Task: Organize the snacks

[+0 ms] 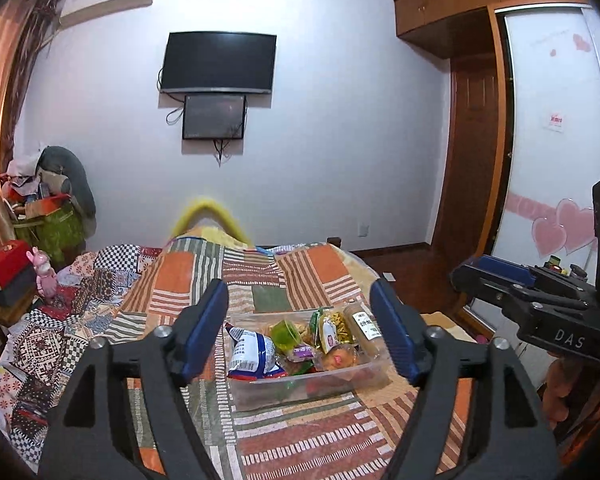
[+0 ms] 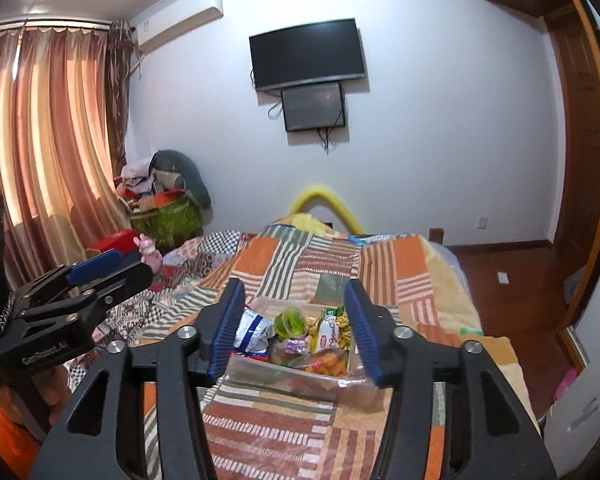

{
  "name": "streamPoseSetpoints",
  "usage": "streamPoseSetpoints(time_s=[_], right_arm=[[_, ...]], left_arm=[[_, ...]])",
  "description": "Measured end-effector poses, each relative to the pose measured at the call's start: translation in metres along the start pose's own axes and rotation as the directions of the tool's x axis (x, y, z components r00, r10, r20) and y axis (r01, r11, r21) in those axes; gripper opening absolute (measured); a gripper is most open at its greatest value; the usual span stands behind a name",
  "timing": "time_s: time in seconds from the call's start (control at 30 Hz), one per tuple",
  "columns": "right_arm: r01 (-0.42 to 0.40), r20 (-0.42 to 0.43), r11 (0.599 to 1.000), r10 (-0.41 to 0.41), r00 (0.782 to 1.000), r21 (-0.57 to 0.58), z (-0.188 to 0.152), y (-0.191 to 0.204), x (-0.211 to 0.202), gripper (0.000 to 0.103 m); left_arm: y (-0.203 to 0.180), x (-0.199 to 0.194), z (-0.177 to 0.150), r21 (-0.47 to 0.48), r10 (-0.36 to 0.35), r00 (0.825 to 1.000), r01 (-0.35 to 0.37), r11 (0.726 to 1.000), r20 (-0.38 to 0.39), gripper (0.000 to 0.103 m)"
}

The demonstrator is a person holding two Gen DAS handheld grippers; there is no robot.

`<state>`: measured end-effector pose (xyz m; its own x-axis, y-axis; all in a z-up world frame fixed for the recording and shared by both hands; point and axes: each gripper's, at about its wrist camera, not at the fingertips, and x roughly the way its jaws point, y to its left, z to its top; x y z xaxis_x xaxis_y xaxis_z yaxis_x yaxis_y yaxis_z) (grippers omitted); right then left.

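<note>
A: Left wrist view, nearest first: left gripper (image 1: pixel 300 332) has its fingers (image 1: pixel 206 332) spread wide with nothing between them, held above the bed (image 1: pixel 300 432), off the quilt. The gap frames the clear tub (image 1: pixel 300 390), so it looks lined up on the tub rather than on any one packet.

B: Right wrist view agrees. Right gripper (image 2: pixel 294 330) is also spread and empty, hovering, aimed at the same tub (image 2: pixel 284 380) from a little to the right. Both tools sit side by side, near edge of the bed.

A: Where are the snacks?

B: All the ones I can see are inside the tub, piled loose. Blue-and-white bag (image 1: pixel 252 354) on the left, green jelly cup (image 1: pixel 286 334) behind it, purple wrapper (image 1: pixel 302 352) in the middle, orange-filled pack (image 2: pixel 326 362) near front, yellow sticks (image 1: pixel 342 324) and a tall labelled pack (image 1: pixel 366 328) on the right. No snacks loose on the quilt that I can make out.

A: So sorted or not?

B: Fits both: gathered in the tub as the end result, or a jumble waiting to be arranged or taken out. Can't settle it from this.

A: Handling notes?

B: Tub sits on soft quilt, likely to shift or tip if pushed. Packets overlap, so a pinch could drag a neighbour.

A: Farther back?

B: Yellow bed rail (image 1: pixel 212 216) at the far end, then the wall TV (image 1: pixel 219 62).
</note>
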<state>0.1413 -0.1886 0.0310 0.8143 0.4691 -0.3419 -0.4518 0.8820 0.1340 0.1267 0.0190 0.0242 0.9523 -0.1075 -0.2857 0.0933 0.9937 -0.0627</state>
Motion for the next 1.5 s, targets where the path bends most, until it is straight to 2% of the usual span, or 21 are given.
streamPoseSetpoints(time_s=[0.1,0.17,0.27,0.43,0.9,1.5], right_arm=[[0.016,0.013,1.0,-0.016,1.0,0.004,-0.004,0.002,-0.004,0.068],[0.025,0.016,1.0,-0.025,1.0,-0.002,-0.006,0.003,-0.004,0.073],[0.039,0.026,0.999,-0.039,0.999,-0.009,-0.008,0.006,-0.009,0.085],[0.075,0.057,0.997,-0.074,0.996,-0.01,-0.01,0.008,-0.017,0.103],[0.093,0.064,0.994,-0.09,0.994,-0.05,-0.018,0.017,-0.024,0.103],[0.103,0.073,0.994,-0.1,0.992,-0.043,-0.02,0.018,-0.029,0.103]], left_arm=[[-0.001,-0.012,-0.004,0.003,0.007,1.0,-0.007,1.0,0.013,0.089],[-0.002,-0.019,-0.006,0.0,0.011,1.0,-0.011,1.0,0.023,0.093],[-0.005,-0.029,-0.01,0.001,0.022,0.999,-0.022,1.0,0.038,0.101],[-0.007,-0.034,-0.015,0.004,0.033,0.998,-0.033,0.999,0.044,0.103],[-0.003,-0.039,-0.022,-0.019,0.034,0.999,-0.034,0.999,0.042,0.103],[-0.005,-0.038,-0.025,-0.024,0.024,0.999,-0.023,0.999,0.03,0.103]])
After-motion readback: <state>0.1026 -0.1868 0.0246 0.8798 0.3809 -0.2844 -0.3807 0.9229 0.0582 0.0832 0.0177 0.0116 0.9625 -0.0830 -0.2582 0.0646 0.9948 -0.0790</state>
